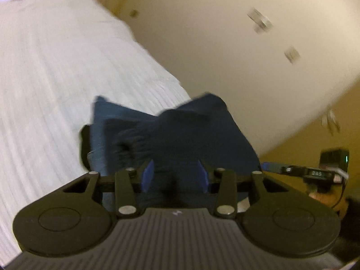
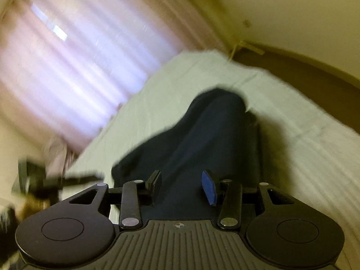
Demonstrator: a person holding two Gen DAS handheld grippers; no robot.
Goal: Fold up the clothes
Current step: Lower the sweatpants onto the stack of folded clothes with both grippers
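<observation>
**Dark blue garment held between both tongs over the bed**

The left tongs (image 1: 175, 175) are seen in the left wrist view with both blue pads (image 1: 148, 175) set apart and a dark blue garment (image 1: 180, 135) bunched in the gap between them. Cloth fills the space from pad to pad, so the left tongs are taken to be gripping the garment, although the contact is blurred. The garment is fanned out ahead of the pads, with a lighter blue fold on the left and a darker fold on the right. It is seen in front of the white bed (image 1: 67, 78), whose ribbed cover runs along the left of the view. A cream wall (image 1: 225, 56) fills the upper right.

In the right wrist view the right tongs (image 2: 183, 185) are shown with a wide gap between the fingers; a blue pad (image 2: 209, 187) is visible on the right finger only. The garment (image 2: 202, 139) passes through this gap and extends forward over the bed (image 2: 303, 146). Whether the cloth is pinched by the right tongs or merely lies between the fingers cannot be told.

A lit pink curtain (image 2: 78, 63) is seen beyond the bed at upper left. The other tongs (image 2: 56, 183) appear blurred at the left edge of this view. Both views are tilted and smeared by motion blur.
</observation>
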